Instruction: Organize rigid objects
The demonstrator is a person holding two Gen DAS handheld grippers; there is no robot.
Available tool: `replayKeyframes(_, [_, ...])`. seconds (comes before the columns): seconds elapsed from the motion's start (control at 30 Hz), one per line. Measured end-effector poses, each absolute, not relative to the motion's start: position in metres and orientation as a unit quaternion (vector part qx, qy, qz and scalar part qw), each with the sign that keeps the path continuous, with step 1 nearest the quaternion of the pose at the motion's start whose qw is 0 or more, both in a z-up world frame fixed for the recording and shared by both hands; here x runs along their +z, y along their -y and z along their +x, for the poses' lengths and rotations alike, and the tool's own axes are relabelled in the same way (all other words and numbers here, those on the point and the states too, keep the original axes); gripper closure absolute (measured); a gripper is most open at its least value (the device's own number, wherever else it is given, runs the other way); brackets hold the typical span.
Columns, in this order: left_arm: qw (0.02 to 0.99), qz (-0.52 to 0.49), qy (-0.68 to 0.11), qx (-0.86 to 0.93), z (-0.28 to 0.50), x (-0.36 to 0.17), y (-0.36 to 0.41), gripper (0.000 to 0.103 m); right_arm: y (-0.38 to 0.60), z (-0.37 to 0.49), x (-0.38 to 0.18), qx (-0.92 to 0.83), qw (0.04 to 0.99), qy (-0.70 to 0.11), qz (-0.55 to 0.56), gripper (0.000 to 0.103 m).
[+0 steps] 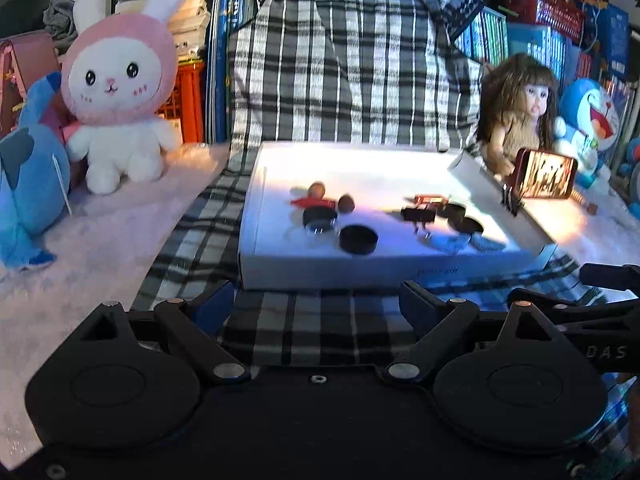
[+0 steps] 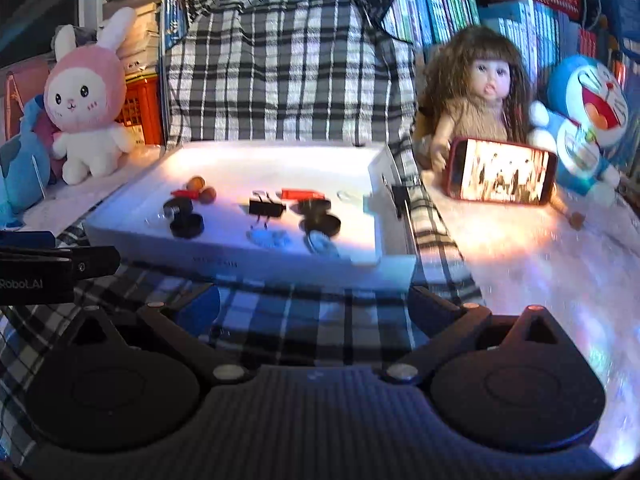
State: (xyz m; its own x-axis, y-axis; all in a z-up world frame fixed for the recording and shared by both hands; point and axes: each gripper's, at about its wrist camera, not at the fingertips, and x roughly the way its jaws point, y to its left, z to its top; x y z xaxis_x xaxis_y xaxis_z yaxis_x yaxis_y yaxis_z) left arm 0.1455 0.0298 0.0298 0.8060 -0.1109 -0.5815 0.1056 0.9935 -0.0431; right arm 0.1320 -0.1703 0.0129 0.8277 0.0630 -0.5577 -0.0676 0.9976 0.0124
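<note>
Two wide, empty hand-held grippers, left (image 1: 316, 300) and right (image 2: 316, 300), face shallow white cardboard tray (image 1: 360, 266) dead ahead; left nearer black round lid (image 1: 358, 239).

Matt white cardboard box (image 1: 400, 268) on woven checked cloth (image 1: 320, 328); fluffy plush rabbit (image 1: 120, 88).

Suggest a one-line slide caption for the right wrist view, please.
Open right gripper hovers over plaid cloth before a white tray of small items, doll and phone beyond.
</note>
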Motion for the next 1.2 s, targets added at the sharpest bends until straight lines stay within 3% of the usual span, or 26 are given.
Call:
replayKeyframes(0.63, [0.942,0.019,-0.331,-0.044,0.147,-0.005,-0.019,0.013,0.173,0.128,-0.019,0.023,0.945,-0.325,0.003,0.000])
replayKeyframes(1.2, [0.941,0.016,-0.336,-0.032,0.149,-0.010,-0.021,0.000,0.171,0.128,-0.019,0.022,0.945,-0.327,0.000,0.000])
